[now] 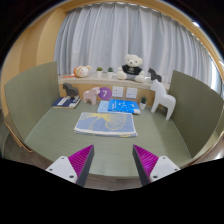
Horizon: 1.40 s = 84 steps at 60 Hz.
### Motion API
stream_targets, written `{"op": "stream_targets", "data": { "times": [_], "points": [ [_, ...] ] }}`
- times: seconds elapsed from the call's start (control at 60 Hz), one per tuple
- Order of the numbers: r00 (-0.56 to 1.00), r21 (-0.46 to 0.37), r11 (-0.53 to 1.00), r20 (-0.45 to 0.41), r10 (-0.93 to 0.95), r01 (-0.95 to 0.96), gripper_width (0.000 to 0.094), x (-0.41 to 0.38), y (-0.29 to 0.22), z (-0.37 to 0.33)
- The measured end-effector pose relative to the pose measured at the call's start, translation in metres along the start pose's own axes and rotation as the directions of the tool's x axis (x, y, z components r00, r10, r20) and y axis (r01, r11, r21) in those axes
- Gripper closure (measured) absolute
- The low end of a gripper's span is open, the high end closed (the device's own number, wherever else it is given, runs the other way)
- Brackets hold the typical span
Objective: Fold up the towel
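A light blue patterned towel (106,123) lies flat on the green mat (60,135) of the table, well beyond my fingers. My gripper (112,160) is open and empty, held above the near edge of the table. Its two magenta pads (82,158) stand wide apart with only the mat between them. The towel looks folded into a rectangle, with a white edge along its near side.
A white toy horse (163,100) stands right of the towel. A pink mug (91,96), a purple box (105,92) and white boxes (124,104) sit behind it. Dark items (67,101) lie at the left. Plush toys (131,66) line the shelf before the curtain.
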<state>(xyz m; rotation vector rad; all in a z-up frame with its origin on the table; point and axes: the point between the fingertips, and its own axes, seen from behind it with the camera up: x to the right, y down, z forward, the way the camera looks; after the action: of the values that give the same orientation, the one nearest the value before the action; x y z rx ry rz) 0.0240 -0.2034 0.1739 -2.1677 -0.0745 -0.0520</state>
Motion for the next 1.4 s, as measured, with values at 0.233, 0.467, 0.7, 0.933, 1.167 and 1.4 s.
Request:
{"op": "stream_targets", "data": {
  "times": [0.233, 0.467, 0.7, 0.933, 1.167, 1.4],
  "points": [
    [0.994, -0.078, 0.997, 0.11, 0.006, 0.002, 0.0156, -0.129, 0.022, 0.123],
    [0.991, -0.089, 0.996, 0.127, 0.037, -0.026, 0.0175, -0.2, -0.016, 0.26],
    [0.998, -0.134, 0.991, 0.058, 0.031, -0.023, 0.0274, -0.197, -0.026, 0.338],
    [1.0, -0.144, 0.99, -0.026, -0.005, 0.001, 0.0755, -0.172, -0.024, 0.346],
    [0.998, -0.189, 0.982, 0.066, 0.006, 0.007, 0.0904, -0.166, -0.027, 0.34],
    [1.0, -0.067, 0.998, 0.0, -0.004, 0.004, 0.0903, -0.043, -0.109, 0.28]
  ]
}}
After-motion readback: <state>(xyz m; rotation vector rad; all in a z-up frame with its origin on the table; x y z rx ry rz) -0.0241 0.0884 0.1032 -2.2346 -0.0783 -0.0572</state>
